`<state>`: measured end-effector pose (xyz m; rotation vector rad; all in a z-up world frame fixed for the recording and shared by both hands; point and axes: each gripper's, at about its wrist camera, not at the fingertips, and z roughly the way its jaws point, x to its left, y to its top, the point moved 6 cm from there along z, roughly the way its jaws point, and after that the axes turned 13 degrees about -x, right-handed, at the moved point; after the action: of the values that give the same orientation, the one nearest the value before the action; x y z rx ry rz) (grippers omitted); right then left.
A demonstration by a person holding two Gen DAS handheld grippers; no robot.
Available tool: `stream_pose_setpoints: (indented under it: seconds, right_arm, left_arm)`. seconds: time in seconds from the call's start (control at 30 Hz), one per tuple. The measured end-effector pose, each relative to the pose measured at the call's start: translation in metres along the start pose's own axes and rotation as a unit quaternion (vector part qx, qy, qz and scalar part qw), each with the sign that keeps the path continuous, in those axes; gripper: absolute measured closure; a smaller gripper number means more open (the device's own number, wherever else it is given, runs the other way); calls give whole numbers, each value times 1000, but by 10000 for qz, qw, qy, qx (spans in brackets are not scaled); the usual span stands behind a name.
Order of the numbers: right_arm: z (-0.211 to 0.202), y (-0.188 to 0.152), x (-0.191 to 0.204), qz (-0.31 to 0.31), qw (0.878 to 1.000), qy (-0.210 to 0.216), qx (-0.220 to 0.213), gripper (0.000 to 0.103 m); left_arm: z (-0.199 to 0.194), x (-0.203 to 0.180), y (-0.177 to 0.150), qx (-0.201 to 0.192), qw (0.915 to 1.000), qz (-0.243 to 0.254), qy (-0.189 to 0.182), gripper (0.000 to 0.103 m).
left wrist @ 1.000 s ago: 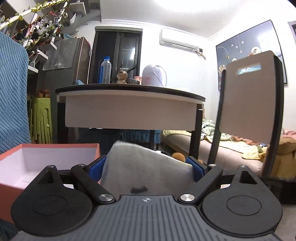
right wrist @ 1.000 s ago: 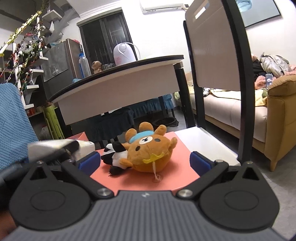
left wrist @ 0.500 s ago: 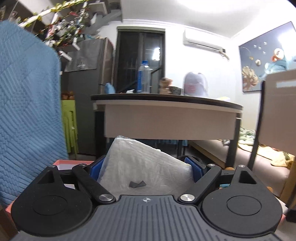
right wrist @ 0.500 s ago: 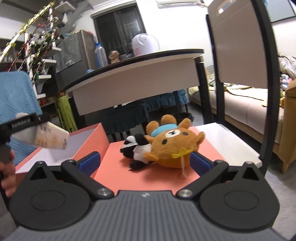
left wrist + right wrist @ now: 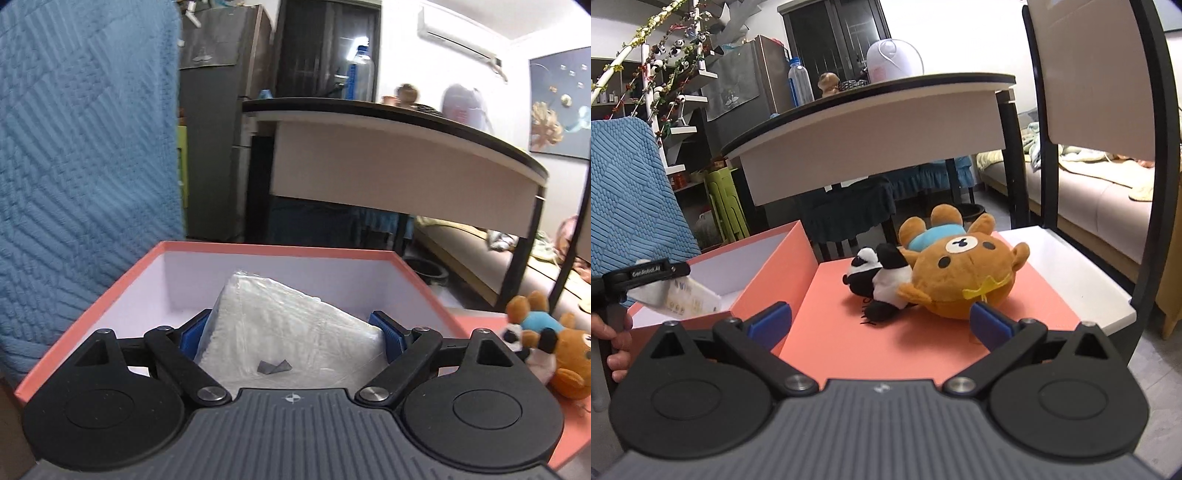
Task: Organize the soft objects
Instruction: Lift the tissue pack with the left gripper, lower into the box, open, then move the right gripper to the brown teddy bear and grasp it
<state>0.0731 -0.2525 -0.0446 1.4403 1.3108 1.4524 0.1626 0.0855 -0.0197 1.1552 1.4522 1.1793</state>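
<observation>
Gripping a white plastic-wrapped tissue pack (image 5: 291, 343), the left gripper (image 5: 291, 334) hangs over the open salmon-pink cardboard box (image 5: 122, 280). Right gripper (image 5: 881, 319) jaws are spread, empty, before the brown plush bear (image 5: 964, 273) on the pink lid (image 5: 923, 332).

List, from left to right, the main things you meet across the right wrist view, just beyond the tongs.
Tissue pack held in the left tongs → open pink box → panda plush → brown bear plush.

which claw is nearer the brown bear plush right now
Right. The right claw sits open just in front of the brown bear plush on the pink lid. The left claw is off to the side over the pink box, shut on the tissue pack.
</observation>
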Motion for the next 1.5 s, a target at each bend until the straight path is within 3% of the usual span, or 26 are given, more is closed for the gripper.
stream_pose_setpoints:
  seconds: [0.43, 0.77, 0.97, 1.17, 1.5]
  right_arm:
    - [-10, 2, 2, 137, 9997, 218, -48, 0]
    - [-14, 1, 3, -106, 9996, 270, 9, 0]
    - [-22, 1, 1, -167, 9995, 279, -30, 0]
    - [-27, 2, -2, -156, 9996, 217, -80, 0]
    - [-25, 7, -6, -91, 9997, 28, -242, 0]
  left_arm:
    - [27, 53, -17, 476, 9965, -209, 656, 12]
    - [20, 61, -19, 656, 9943, -438, 714, 5]
    - [-10, 50, 1, 276, 9957, -721, 518, 0]
    - [-43, 15, 12, -21, 9993, -321, 189, 0]
    - [-70, -9, 19, -385, 9990, -160, -146, 0]
